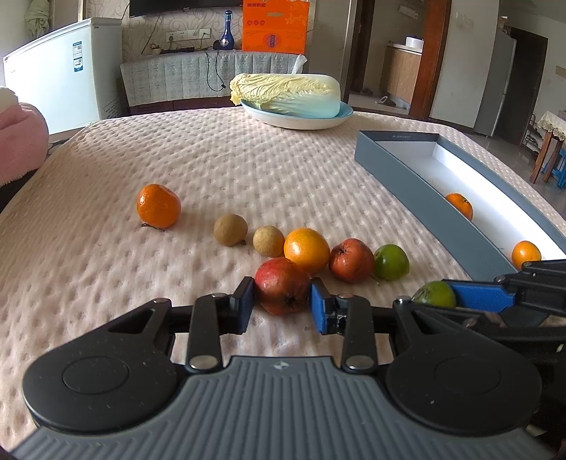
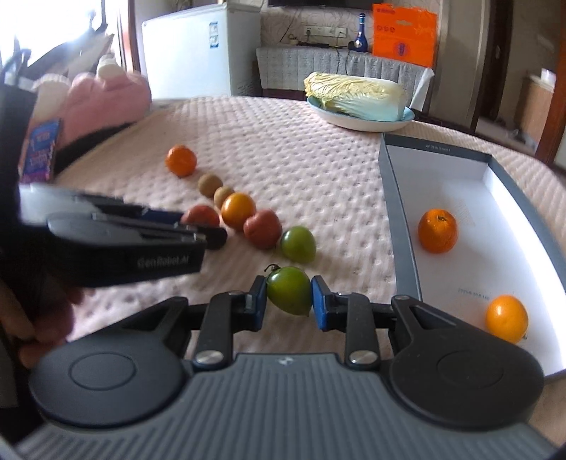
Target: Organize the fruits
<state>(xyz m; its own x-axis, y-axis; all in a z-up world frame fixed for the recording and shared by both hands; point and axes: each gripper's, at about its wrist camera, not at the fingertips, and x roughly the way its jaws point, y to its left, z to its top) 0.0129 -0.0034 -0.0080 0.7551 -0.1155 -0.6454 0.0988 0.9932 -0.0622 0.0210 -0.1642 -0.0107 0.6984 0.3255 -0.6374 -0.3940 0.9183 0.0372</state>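
Left gripper (image 1: 282, 296): pinching red fruit (image 1: 282, 285) on desk (image 1: 106, 247). Right gripper (image 2: 288, 295): pinching green fruit (image 2: 289, 290); grey box (image 2: 399, 219) to its right.

- Napa cabbage (image 1: 286, 93), lying on its side in a shallow white dish w/ blue rim (image 1: 345, 114), far edge of table.
- Quilted pinkish table cover (image 1: 230, 166), dimpled texture.
- White chest freezer (image 1: 53, 70) w/ label, back left.
- Low cabinet under grey checked cloth (image 1: 191, 76) by wall; on it: blue bottle (image 1: 227, 30), orange carton (image 1: 275, 26), black cable hanging down front.
- Wall sockets (image 1: 187, 34) above cabinet.
- Pink fluffy item (image 2: 106, 99) at left table edge; kind unclear.
- Doorway right: wood frame (image 1: 429, 60), grey fridge (image 1: 495, 81) beyond.
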